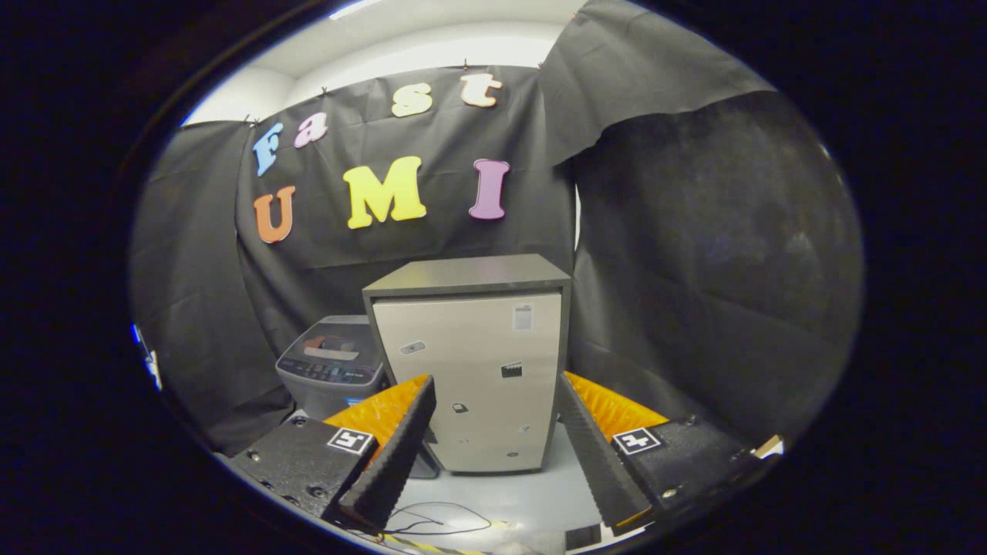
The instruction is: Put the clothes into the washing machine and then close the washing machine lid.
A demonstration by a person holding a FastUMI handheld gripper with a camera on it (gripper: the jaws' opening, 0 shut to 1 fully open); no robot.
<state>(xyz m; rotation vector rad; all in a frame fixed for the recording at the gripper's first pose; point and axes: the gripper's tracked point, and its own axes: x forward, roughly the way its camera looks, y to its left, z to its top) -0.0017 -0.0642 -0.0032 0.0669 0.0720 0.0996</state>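
A small grey top-loading washing machine [331,370] stands on the pale floor beyond my left finger, partly hidden behind a silver cabinet. Its lid looks to lie flat and dark, with a reddish patch [318,341] showing at it; I cannot tell whether that is cloth. My gripper [493,381] is open, with nothing held between its fingers. Both fingers point at the cabinet front from a short distance.
A silver cabinet [470,378] with a dark top and small stickers on its door stands straight ahead, right of the washer. Black cloth walls close in behind and on both sides. Thin dark cables [436,523] lie on the floor just under the fingers.
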